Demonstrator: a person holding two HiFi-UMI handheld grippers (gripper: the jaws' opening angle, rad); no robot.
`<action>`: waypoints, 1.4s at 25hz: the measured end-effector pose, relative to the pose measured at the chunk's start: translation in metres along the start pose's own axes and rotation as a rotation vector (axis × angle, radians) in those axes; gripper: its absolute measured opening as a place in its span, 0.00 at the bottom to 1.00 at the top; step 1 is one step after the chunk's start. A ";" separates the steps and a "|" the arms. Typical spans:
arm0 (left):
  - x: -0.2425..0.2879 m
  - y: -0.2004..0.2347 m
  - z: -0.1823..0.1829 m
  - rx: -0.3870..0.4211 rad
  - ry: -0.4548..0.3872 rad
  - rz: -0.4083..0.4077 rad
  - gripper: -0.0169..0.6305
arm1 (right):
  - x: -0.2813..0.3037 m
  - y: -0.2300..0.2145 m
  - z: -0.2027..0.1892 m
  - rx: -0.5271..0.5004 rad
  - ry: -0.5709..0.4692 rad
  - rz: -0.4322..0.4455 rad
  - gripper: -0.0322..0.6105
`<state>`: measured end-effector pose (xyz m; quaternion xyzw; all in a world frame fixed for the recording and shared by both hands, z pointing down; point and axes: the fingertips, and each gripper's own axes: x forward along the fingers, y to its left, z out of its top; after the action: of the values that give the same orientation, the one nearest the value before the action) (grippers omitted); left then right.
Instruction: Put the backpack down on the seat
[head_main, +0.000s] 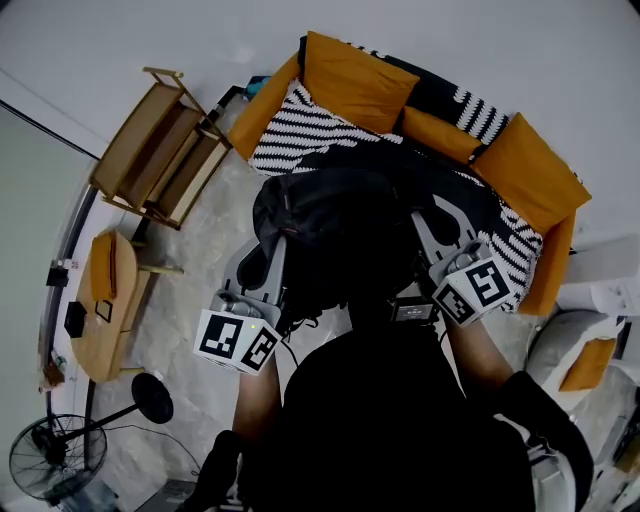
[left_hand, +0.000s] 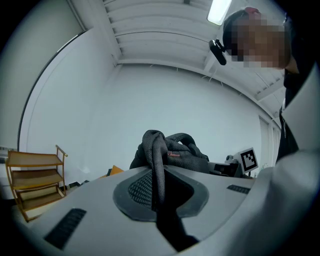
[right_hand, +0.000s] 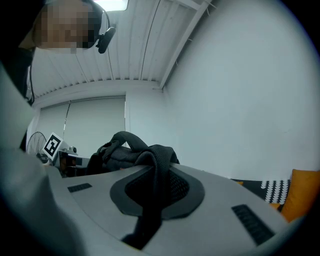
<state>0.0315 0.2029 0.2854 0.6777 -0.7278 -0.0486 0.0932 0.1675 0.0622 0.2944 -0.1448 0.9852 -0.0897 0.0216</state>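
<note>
Left gripper (head_main: 277, 238): fingers (left_hand: 90, 200) nearly closed, pinching a black mesh strap (left_hand: 158, 167) that runs down through the gap between them. Right gripper (head_main: 426, 216): fingers (right_hand: 227, 210) equally narrow, clamped on a second strap (right_hand: 159, 185) of the same weave. Both grippers point level, side by side, towards the sofa (head_main: 268, 108).

The backpack (head_main: 345, 240) (black, slumped, top handle arched up) hangs from those two straps between the grippers. From the head view it covers the front of the sofa's seat; contact with the seat cannot be told.

Writing: a small red tab (left_hand: 172, 155) sits on the backpack's top, print too small to read. Each gripper's marker cube (head_main: 238, 342) carries black-and-white square patterns only, no letters.

View differences:
- Head view alone gives the whole sofa: orange cushions (head_main: 360, 80) along its back, a black-and-white striped throw (head_main: 300, 130) over its seat. It also shows a round wooden tabletop (head_main: 105, 310) and a standing fan (head_main: 55, 455), both well left of the sofa.
- Left gripper view catches the wooden shelf rack (left_hand: 35, 180) that stands left of the sofa, and only an orange sliver of the sofa itself.
- Right gripper view shows the sofa's right end, one cushion plus striped cloth; the rack is out of its frame.
- Only the gripper views show the white slatted ceiling (right_hand: 125, 45).
</note>
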 end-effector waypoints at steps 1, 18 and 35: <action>0.008 0.004 0.001 -0.008 0.006 0.003 0.09 | 0.007 -0.006 0.000 0.005 0.003 0.004 0.12; 0.147 0.082 0.027 -0.025 0.011 0.085 0.09 | 0.144 -0.110 0.023 0.011 0.015 0.087 0.12; 0.235 0.147 0.025 -0.057 0.027 0.103 0.09 | 0.226 -0.169 0.013 0.042 0.045 0.121 0.12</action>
<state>-0.1328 -0.0216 0.3061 0.6370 -0.7587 -0.0553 0.1245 -0.0002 -0.1641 0.3087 -0.0825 0.9902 -0.1122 0.0079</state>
